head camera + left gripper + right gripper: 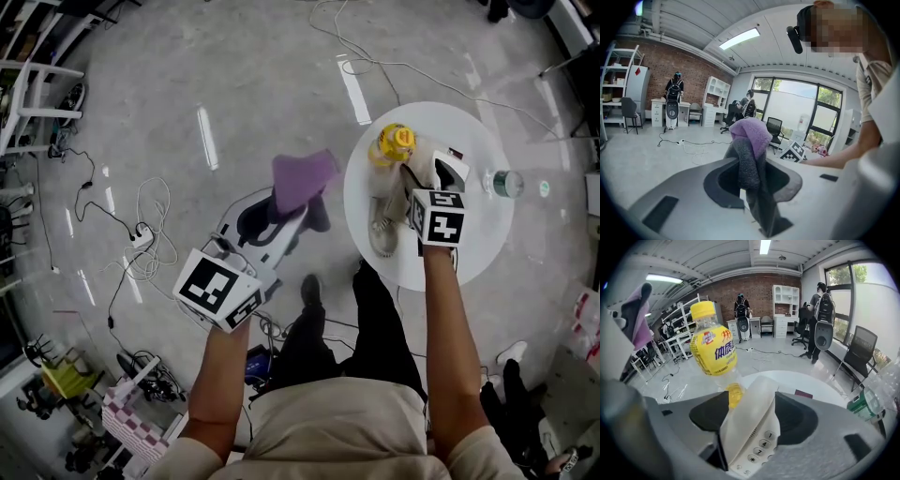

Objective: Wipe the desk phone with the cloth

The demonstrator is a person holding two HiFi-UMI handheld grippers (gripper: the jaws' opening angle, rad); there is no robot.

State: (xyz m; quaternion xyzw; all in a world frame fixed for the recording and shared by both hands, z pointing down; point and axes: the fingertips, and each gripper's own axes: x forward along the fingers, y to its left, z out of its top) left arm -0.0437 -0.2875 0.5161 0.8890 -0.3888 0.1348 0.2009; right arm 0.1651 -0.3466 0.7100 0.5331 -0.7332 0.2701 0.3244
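My right gripper (752, 420): jaws spread wide, with the phone (757, 427) standing on edge between them. I see no pad pressing on it, so I count it as not gripped.
Phone: cream, handset on its cradle, keypad facing my right jaw; keys 1, 4, 7 and the star show.
Phone's place: over the round white table (469, 258), at its left part in the head view, just ahead of my right gripper. I cannot tell whether it rests on the tabletop.
Bottle (712, 350): yellow cap and yellow label, upright just behind the phone, near the table's far left edge.
Second bottle (506, 183): clear with a green band, lying at the table's right side, well apart from the phone.
My left gripper (752, 183): jaws closed on the cloth (750, 140), pinching its lower grey part.
Cloth: purple on top, grey below, bunched and sticking up out of the jaws. It hangs in the air to the left of the table, off the phone and not touching it.
Both arms: reaching forward, the left over the floor, the right over the table.
Floor (234, 84): grey and glossy, with loose cables (150, 234) to my left.
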